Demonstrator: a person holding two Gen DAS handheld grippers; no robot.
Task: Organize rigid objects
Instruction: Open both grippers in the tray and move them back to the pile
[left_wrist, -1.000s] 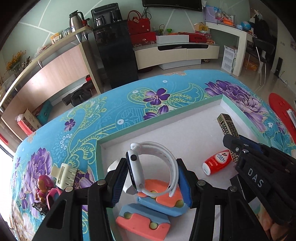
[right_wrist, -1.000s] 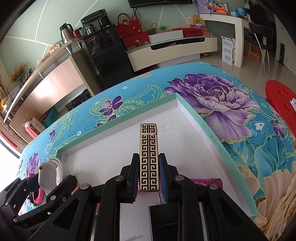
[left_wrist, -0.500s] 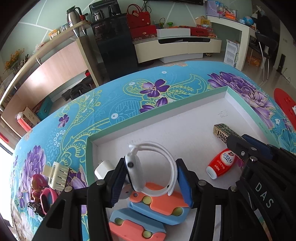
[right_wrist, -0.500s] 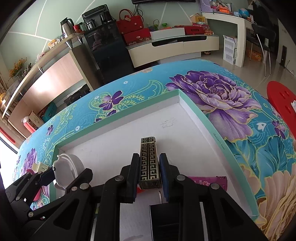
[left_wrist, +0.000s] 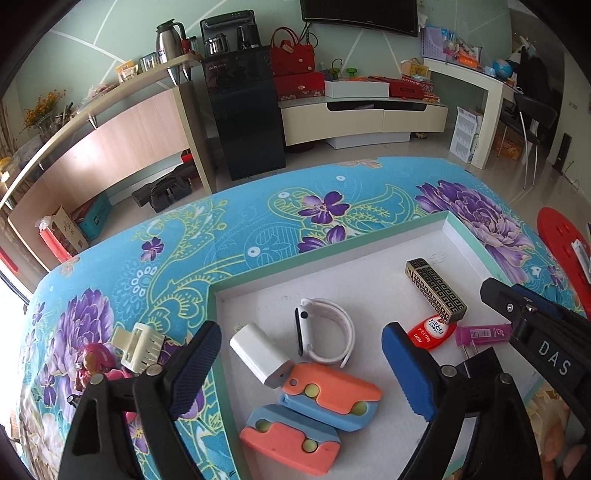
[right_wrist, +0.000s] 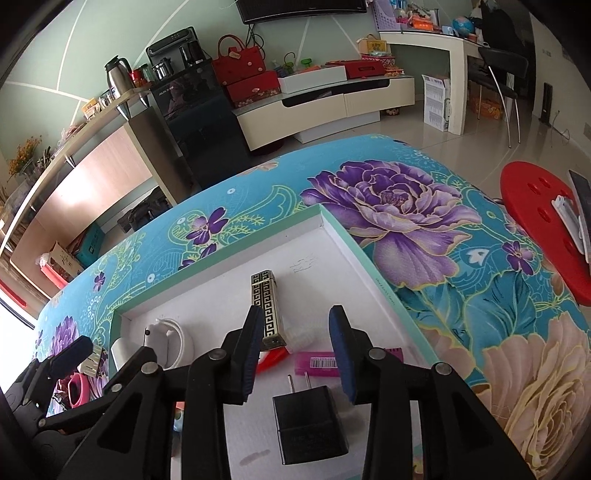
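Drop-off step: left gripper (left_wrist: 301, 373) has just been opening, spread wide over the white watch (left_wrist: 325, 338) lying in the tray (left_wrist: 332, 254); right gripper (right_wrist: 295, 354), jaws also parting, frees the patterned case (right_wrist: 266, 308). Next, fetch the clip (left_wrist: 138, 345) off the bench (left_wrist: 147, 258).

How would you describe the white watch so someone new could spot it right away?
Look inside the shallow white tray on the floral tablecloth. Near its left end, the white watch stands on edge beside a white charger block; only the watch forms a closed loop.

My left gripper (left_wrist: 301, 369), jaws just opened wide, hangs over the white tray (left_wrist: 369, 266), the white smartwatch (left_wrist: 325, 332) lying free inside it beside the white charger (left_wrist: 258, 352).
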